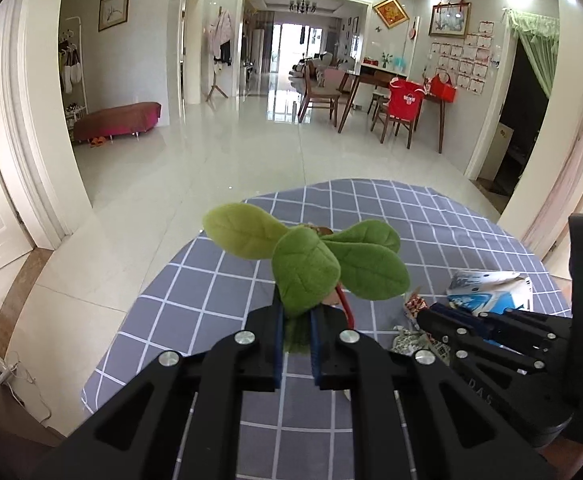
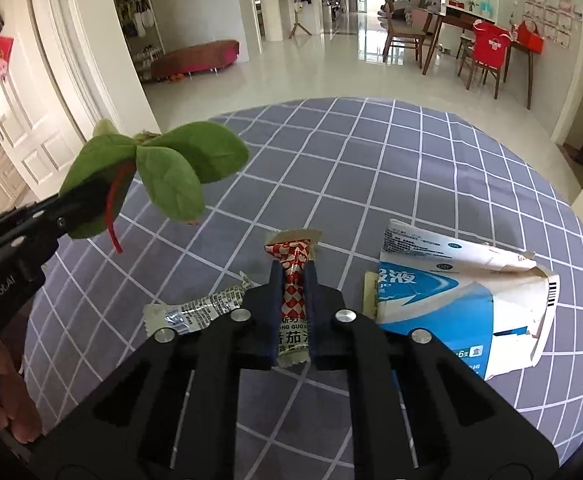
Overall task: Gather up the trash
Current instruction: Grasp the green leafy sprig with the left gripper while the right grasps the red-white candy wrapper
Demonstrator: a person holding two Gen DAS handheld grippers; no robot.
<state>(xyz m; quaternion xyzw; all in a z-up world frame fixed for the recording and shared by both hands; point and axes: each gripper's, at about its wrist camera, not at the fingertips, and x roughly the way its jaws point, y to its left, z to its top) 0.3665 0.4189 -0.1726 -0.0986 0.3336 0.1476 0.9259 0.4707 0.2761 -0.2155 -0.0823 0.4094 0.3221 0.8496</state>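
Right up close, the right tongs (image 2: 293, 280) are clamped on a red-and-white checkered sachet (image 2: 291, 264) — its crimped top pokes out past the fingertips, its printed lower end hangs back between the black fingers, low over the desk (image 2: 371, 168) with its grey cloth and white grid. Whether the sachet still touches the cloth, I can't tell.

Just left of it, a silver foil wrapper (image 2: 199, 312) lies flat on the cloth, one end tucked under the tongs. To the right, a torn blue-and-white carton (image 2: 451, 288) lies on its side, its ripped end gaping toward the right edge of the desk; what's inside, if anything, can't be made out from here.

Over on the left side, the left tongs (image 1: 296, 312) are closed on a sprig of green leaves (image 1: 311, 256) — gripped at the base, the leaves fanning out above the fingertips, a thin red stem (image 1: 345, 306) trailing beside them. The sprig is held up in the air, clear of the cloth.

From the left wrist view, the carton and the right tongs sit just to the right, near the sprig.
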